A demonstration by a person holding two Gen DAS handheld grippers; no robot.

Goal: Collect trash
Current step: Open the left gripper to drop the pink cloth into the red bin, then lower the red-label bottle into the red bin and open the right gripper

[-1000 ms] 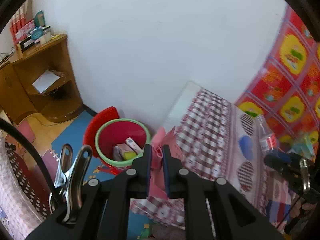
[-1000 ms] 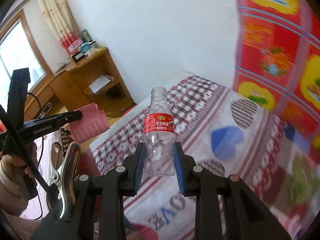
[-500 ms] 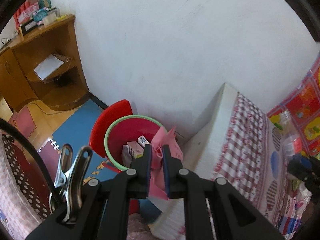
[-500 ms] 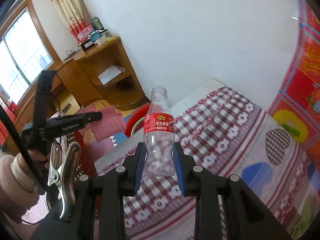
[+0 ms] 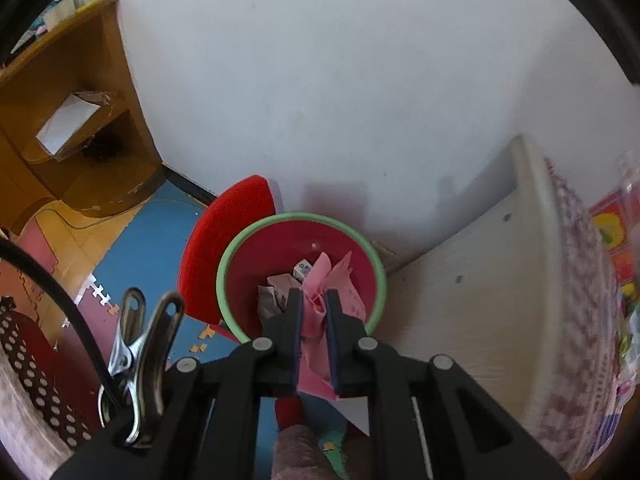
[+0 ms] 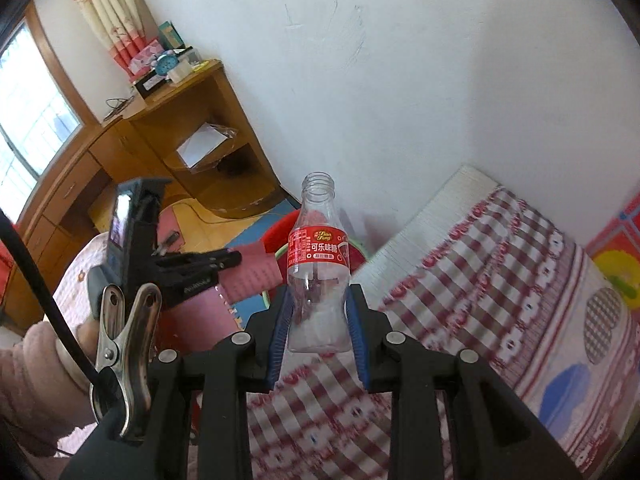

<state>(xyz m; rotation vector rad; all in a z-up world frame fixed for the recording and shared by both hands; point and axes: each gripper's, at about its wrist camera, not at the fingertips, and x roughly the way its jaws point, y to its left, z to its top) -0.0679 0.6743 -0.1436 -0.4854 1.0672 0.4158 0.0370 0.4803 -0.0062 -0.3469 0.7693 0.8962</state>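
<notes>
I have brought the left gripper point(image 5: 311, 304) down from beside the bed point(image 5: 500, 280) until it hangs directly above the red bin point(image 5: 240, 280), jaws pinching the pink paper point(image 5: 316, 304). Release looks due next. The right gripper point(image 6: 318, 312) has followed across the bed toward the bin, jaws clamped on the empty bottle point(image 6: 318, 264), upright.

A red bin point(image 5: 244, 280) with a pale green rim holds pink paper point(image 5: 320, 304) at its 5 o'clock, while the clear bottle point(image 6: 319, 264) wears a red label above a red-and-white checked bedspread point(image 6: 460, 280).
</notes>
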